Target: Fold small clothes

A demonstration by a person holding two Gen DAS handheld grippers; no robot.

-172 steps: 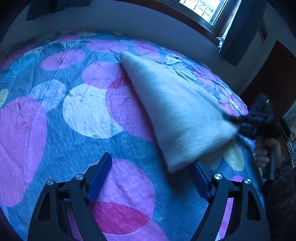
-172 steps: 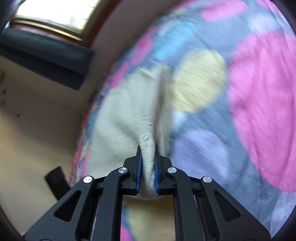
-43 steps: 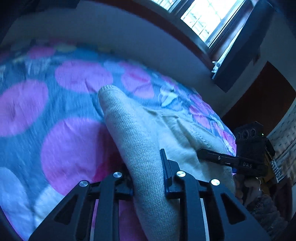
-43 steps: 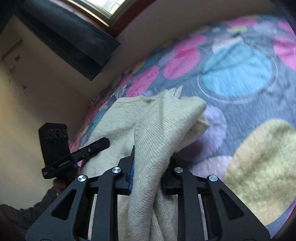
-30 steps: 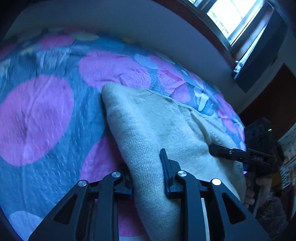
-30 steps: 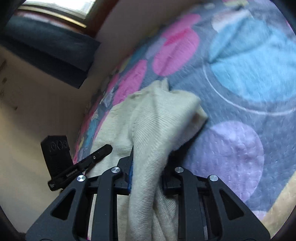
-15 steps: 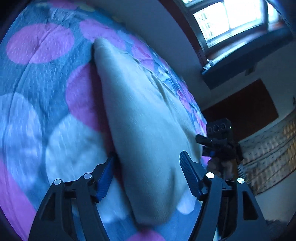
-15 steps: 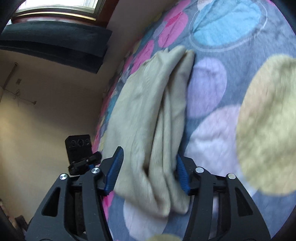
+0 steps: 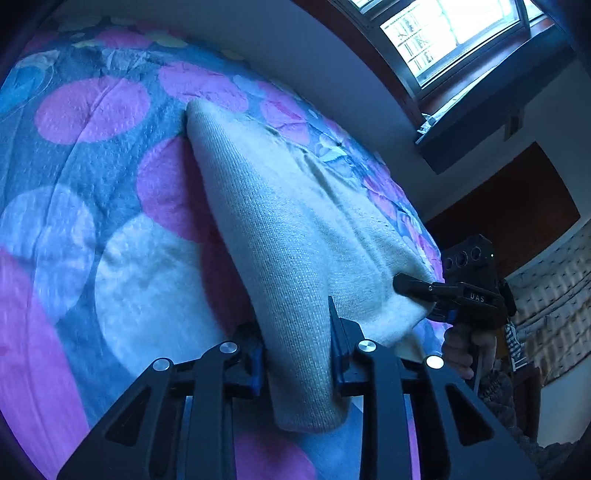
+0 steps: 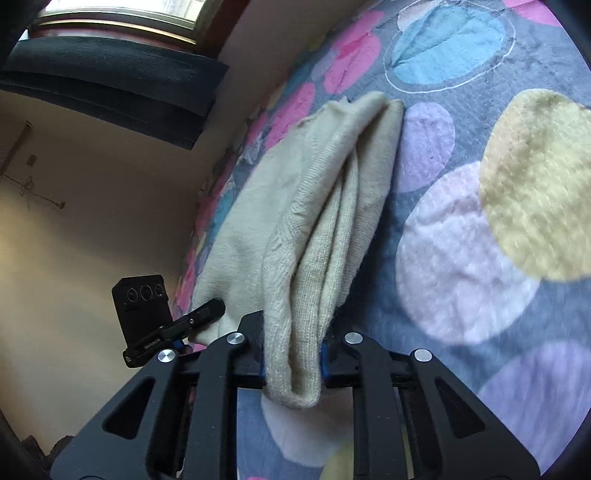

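A cream knitted garment (image 9: 280, 221), folded into several layers, lies on a bedspread with coloured dots (image 9: 110, 258). My left gripper (image 9: 295, 339) is shut on its near left corner. My right gripper (image 10: 291, 354) is shut on the thick folded edge at the other near corner; the garment (image 10: 317, 192) stretches away from it across the bed. Each gripper shows in the other's view: the right one (image 9: 410, 286) at the garment's right edge, the left one (image 10: 207, 310) at its left edge.
A wall and a window (image 9: 450, 33) stand behind the bed. A dark curtain or pelmet (image 10: 107, 88) hangs on the left of the right wrist view. The bed edge runs just beyond the garment's far side (image 9: 388, 184).
Half a second ago both grippers were open around the garment's near edge. Both have closed on the garment now.
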